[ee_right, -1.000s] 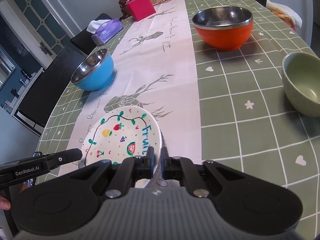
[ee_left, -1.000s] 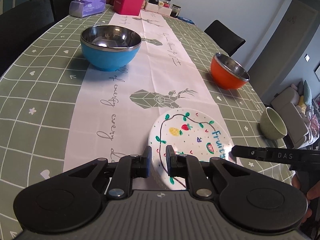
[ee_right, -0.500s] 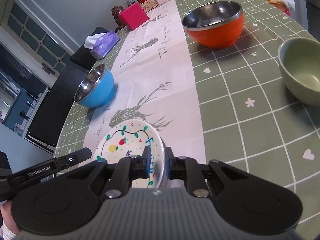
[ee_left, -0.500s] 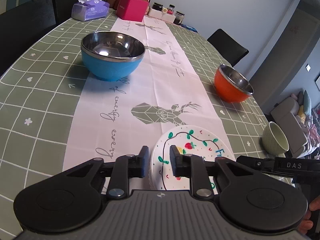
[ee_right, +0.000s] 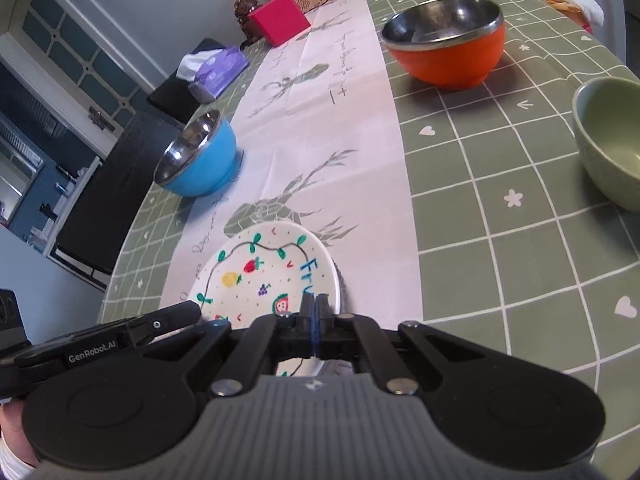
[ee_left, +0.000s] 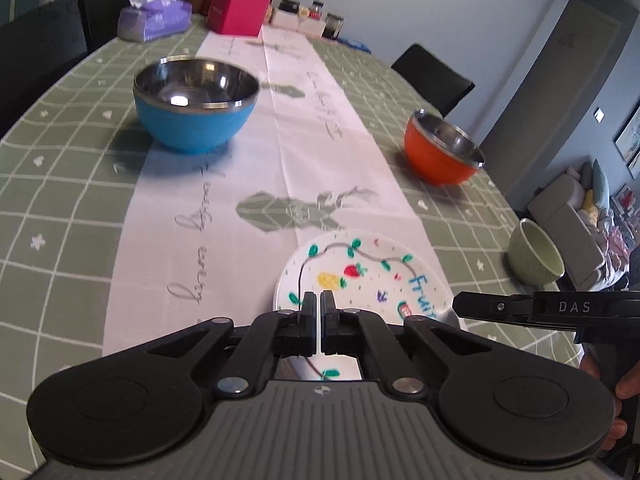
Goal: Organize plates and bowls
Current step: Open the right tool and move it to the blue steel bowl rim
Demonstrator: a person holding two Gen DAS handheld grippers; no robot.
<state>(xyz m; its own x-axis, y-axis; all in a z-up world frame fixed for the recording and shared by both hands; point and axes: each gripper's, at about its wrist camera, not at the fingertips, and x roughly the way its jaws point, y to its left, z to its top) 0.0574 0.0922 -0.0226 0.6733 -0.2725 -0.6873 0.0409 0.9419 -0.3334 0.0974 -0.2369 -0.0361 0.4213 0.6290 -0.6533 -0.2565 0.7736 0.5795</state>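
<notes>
A white plate [ee_left: 360,276] painted with fruit lies on the pale table runner, close in front of me. My left gripper [ee_left: 320,298] grips its near left rim, the jaws closing until only the thin edge shows between the pads. My right gripper [ee_right: 315,300] grips the near right rim of the plate [ee_right: 264,268], its jaws closing the same way. A blue steel-lined bowl [ee_left: 196,120] stands at the far left and an orange one [ee_left: 440,156] at the far right. A green ceramic bowl [ee_right: 612,148] sits near the right edge.
A tissue box [ee_left: 154,20], a pink box [ee_left: 238,16], bottles and small jars crowd the table's far end. Black chairs [ee_left: 436,80] stand along both long sides. The green checked cloth [ee_right: 500,240] lies bare between the plate and the green bowl.
Both pairs of jaws, a finger's width apart around the plate's rim half a second ago, have closed onto it. The bowls have not moved.
</notes>
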